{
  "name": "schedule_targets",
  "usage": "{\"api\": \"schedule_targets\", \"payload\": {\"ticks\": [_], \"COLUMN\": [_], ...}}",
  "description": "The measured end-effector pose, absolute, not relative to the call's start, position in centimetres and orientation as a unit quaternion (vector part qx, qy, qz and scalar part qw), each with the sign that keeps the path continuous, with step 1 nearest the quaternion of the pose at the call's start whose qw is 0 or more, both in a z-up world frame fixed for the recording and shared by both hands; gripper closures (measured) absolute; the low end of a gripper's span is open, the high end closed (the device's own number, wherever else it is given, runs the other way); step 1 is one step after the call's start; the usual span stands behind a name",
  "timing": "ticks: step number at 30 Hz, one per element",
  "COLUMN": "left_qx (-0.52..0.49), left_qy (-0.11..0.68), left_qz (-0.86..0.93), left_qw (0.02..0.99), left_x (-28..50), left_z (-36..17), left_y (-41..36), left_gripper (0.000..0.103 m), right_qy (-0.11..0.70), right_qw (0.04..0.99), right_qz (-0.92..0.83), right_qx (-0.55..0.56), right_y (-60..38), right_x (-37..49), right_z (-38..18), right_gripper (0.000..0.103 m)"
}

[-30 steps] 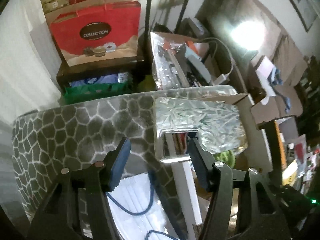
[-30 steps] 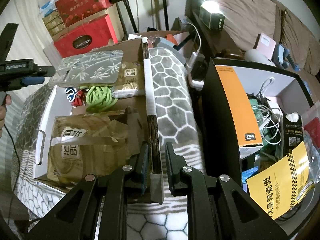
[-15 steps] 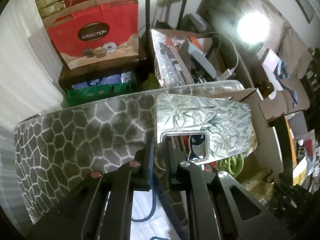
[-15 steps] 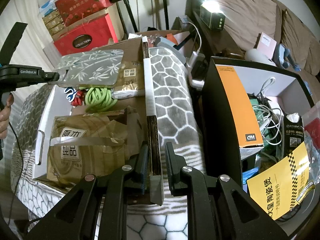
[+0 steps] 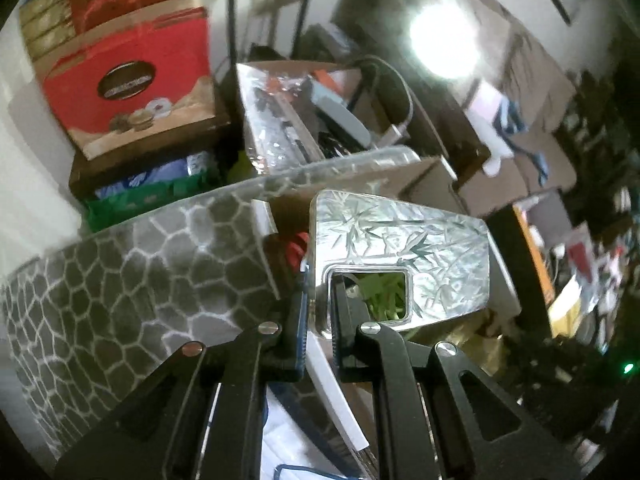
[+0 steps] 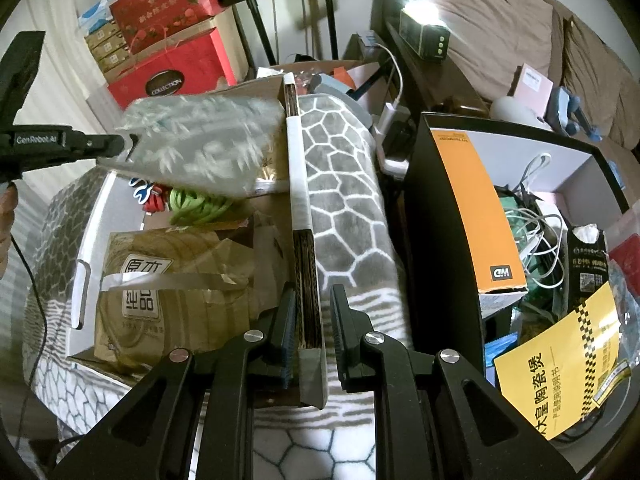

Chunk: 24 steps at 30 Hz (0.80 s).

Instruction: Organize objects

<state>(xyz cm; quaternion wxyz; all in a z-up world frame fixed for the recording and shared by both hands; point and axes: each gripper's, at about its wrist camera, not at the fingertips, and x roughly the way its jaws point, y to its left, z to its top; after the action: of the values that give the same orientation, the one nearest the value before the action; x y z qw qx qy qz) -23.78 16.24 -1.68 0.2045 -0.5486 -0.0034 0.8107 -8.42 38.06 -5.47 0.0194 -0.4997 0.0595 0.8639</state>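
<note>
A clear glass board with a bamboo pattern has a handle hole at its near end. My left gripper is shut on the rim beside that hole and holds the board over an open cardboard box. From the right wrist view the board is blurred and slanted above the box's far end, with the left gripper at its left corner. My right gripper is shut on the box's right wall, a thick cardboard edge with white tape.
Inside the box lie a brown paper package, green bands and a red item. The box rests on a grey honeycomb blanket. To the right, a black bin holds cables. Red gift boxes are stacked behind.
The left gripper went from open to shut on the board's handle rim. It then carried the board a little to the right over the box. The right gripper has not moved.
</note>
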Motion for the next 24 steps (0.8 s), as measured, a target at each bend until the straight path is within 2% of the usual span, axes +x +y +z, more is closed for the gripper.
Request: {"api": "schedule_targets", "payload": {"ticks": [10,15,24], "left_qx": [-0.548,-0.541,-0.535], "left_qy": [0.09,0.104,0.208], "left_qz": [0.79,0.784,0.768], "left_qw": [0.259,0.286,0.284], "left_x": [-25.2,-25.4,-26.1], "left_z": [-2.8,-2.3,-3.6], "left_y": [17.5,17.8,21.3], "left_gripper": [0.094,0.094,0.095], "right_qy": [0.055,0.054,0.046], "right_qw": [0.021,0.021,0.026], "right_qz": [0.863,0.862,0.86], "right_qx": [-0.501,-0.503,-0.507], "right_y": [38.0,37.9,37.4], "right_x": [-8.4,-8.3,-8.3], "right_z": [-5.5,-5.6,-5.9], "right_gripper": [0.088,0.088,0.088]}}
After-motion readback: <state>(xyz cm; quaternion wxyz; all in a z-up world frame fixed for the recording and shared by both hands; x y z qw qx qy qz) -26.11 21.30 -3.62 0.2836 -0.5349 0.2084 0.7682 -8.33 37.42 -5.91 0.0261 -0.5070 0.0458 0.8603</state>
